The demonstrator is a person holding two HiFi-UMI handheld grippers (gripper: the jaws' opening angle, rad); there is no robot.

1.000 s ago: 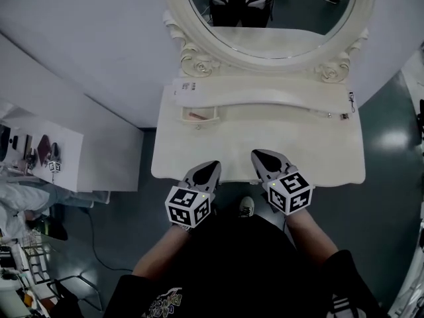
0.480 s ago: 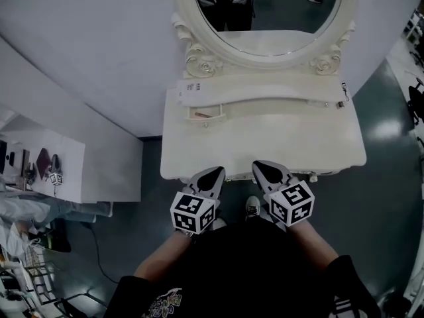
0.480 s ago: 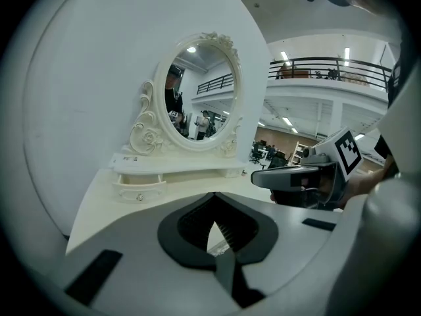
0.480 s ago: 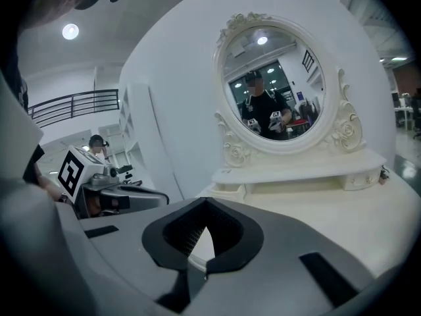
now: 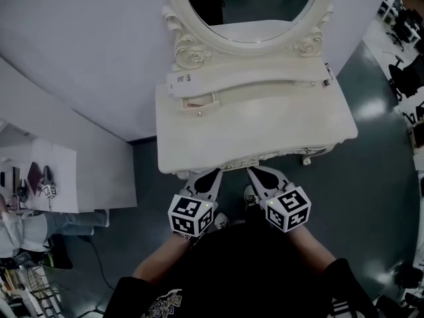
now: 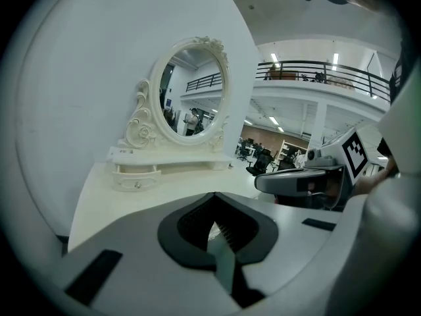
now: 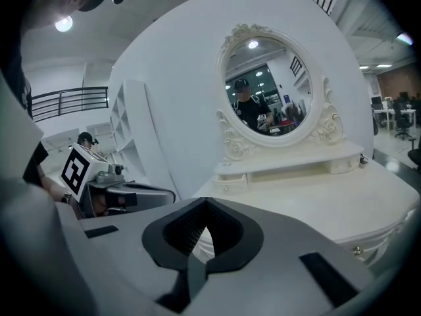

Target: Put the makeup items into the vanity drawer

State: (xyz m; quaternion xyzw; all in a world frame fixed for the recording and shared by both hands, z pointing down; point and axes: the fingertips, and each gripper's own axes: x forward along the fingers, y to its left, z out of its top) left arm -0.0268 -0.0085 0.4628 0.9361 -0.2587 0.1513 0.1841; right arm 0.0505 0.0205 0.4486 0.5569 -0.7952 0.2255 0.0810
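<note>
While we stand by the near edge of the vanity table point(image 5: 265, 121), our left gripper point(image 5: 211, 175) and right gripper point(image 5: 256, 173) point at it side by side, jaws pressed together, empty.

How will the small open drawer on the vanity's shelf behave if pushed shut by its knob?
The small drawer looks shallow and light, so it probably slides shut easily. Its tiny round knob likely offers a small, slippery hold.

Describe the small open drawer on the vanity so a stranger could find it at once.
Start at the oval mirror on the cream vanity table. A curved shelf runs below its frame; the drawer sits under the shelf's left end, pulled out, with something pinkish inside.
</note>
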